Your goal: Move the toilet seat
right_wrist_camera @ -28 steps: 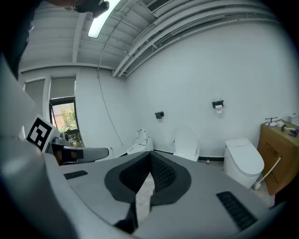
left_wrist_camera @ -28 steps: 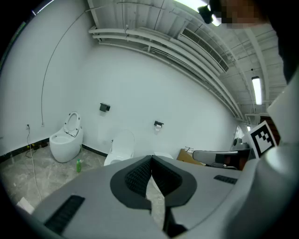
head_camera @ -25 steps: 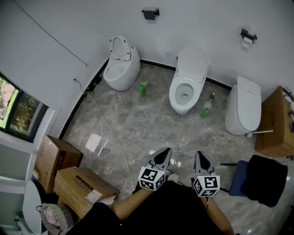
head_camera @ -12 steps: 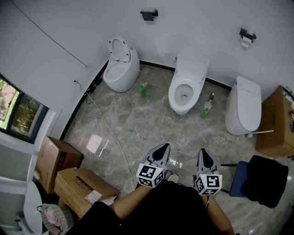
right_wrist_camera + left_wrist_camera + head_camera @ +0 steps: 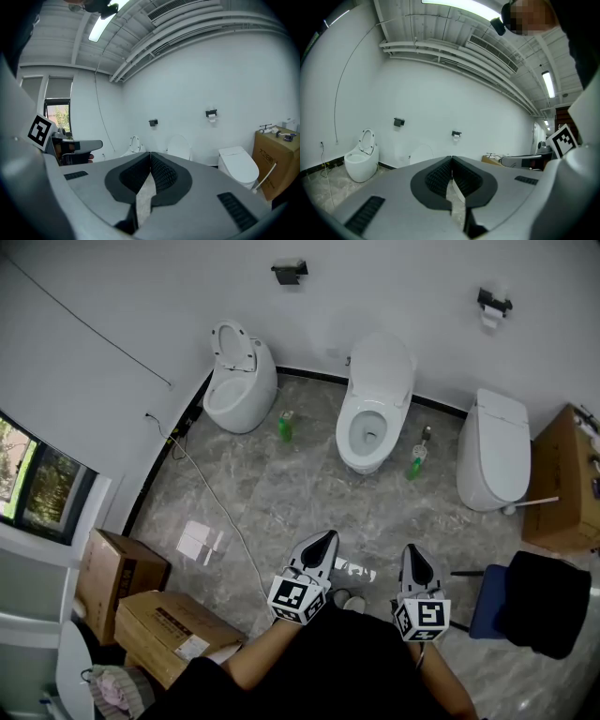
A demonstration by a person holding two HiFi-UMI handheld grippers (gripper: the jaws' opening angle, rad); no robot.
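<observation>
Hovering at 6 o'clock in the head view, the left gripper (image 5: 326,538) and right gripper (image 5: 411,551) each have their jaws pressed together with nothing between them, well apart from all 3 toilets. The middle toilet (image 5: 380,362) stands at 12 o'clock, lid up, with the toilet seat (image 5: 347,432) down on the bowl. A green bottle (image 5: 285,425) stands at its 9 o'clock. The left toilet (image 5: 239,385) at 11 o'clock has its ring raised. The right toilet (image 5: 494,451) at 2 o'clock is closed.
</observation>
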